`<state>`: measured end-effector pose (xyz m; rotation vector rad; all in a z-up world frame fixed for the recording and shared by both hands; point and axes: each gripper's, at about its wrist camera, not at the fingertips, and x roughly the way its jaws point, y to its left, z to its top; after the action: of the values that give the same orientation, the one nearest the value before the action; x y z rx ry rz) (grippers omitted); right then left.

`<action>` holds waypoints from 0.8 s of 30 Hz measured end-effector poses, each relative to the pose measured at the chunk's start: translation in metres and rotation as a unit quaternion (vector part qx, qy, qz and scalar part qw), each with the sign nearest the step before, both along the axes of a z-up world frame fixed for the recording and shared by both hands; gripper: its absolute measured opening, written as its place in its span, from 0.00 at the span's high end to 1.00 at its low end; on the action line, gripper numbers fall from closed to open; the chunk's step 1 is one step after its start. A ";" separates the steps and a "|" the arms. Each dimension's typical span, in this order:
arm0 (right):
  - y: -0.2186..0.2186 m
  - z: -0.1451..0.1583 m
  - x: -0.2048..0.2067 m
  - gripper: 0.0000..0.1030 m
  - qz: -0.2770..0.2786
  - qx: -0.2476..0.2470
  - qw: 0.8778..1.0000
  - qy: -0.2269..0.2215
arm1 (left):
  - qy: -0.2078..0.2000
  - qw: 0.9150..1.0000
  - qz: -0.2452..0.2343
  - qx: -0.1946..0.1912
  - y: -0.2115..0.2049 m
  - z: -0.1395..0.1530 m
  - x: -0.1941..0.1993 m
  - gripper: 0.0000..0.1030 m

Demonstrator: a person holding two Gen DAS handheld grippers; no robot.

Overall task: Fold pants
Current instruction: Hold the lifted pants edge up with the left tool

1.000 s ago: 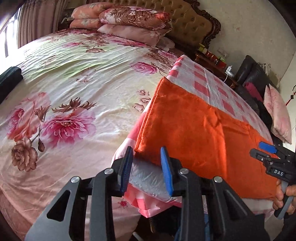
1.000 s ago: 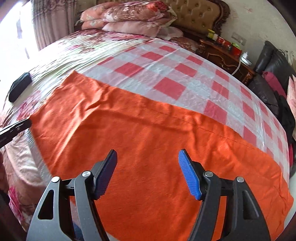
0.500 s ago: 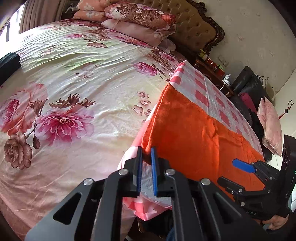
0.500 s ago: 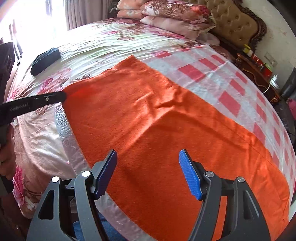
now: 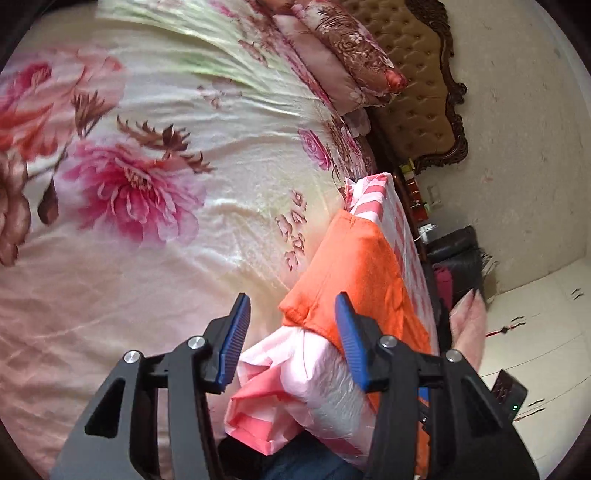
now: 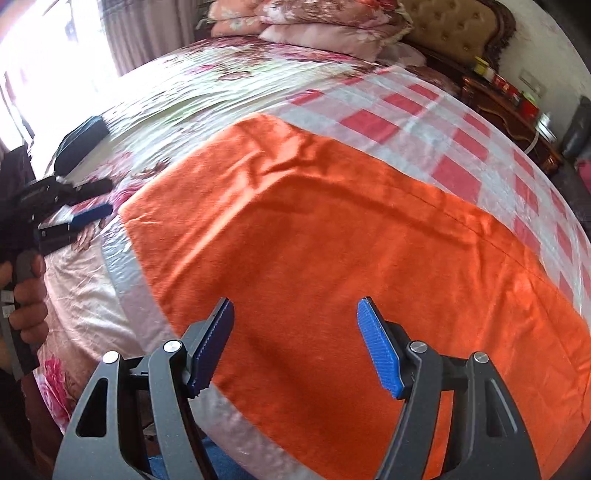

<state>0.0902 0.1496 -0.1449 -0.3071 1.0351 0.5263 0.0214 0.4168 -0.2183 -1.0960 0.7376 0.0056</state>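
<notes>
The orange pants (image 6: 332, 236) lie spread flat on a pink-and-white checked plastic sheet (image 6: 417, 122) on the bed. My right gripper (image 6: 295, 345) hangs open just above their near part, with nothing between its fingers. My left gripper (image 5: 293, 338) is at the pants' left corner (image 5: 306, 306), and its jaws are opening. The orange corner and a bunched fold of the sheet (image 5: 295, 380) lie between the blue pads, which do not press on them. In the right wrist view the left gripper (image 6: 105, 197) shows at the left edge, in a hand (image 6: 26, 295).
The bed wears a floral sheet (image 5: 147, 184). Pillows (image 6: 325, 22) are stacked at a tufted headboard (image 5: 417, 92). A dark flat object (image 6: 81, 140) lies on the far left of the bed. A wooden nightstand (image 6: 506, 99) with small items stands on the right.
The left gripper shut, then opened again. It rolled and dropped toward the pants' left corner. The right gripper drifted slightly over the pants and stayed open.
</notes>
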 end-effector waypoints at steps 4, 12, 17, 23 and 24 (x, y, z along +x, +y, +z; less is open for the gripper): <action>-0.038 0.010 0.003 0.35 -0.046 0.014 0.999 -0.013 | -0.033 0.992 -0.007 -0.122 0.002 -0.028 0.001 0.54; -0.157 0.022 0.009 0.34 -0.185 -0.016 0.982 -0.033 | -0.055 0.975 -0.019 -0.214 -0.003 -0.047 0.019 0.85; -0.226 0.021 0.009 0.30 -0.259 -0.040 0.964 -0.042 | -0.039 0.989 -0.019 -0.138 -0.006 -0.022 0.028 0.89; -0.302 0.014 0.015 0.29 -0.334 -0.049 0.941 -0.037 | 0.002 0.999 -0.006 -0.053 -0.018 0.001 0.036 0.90; -0.309 0.013 0.014 0.29 -0.340 -0.047 0.939 -0.034 | 0.007 0.999 -0.005 -0.038 -0.020 0.005 0.037 0.90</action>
<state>0.1039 -0.1592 -0.1320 -0.0364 1.0243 -0.1587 0.0580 0.3966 -0.2135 -1.1655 0.7614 -0.0236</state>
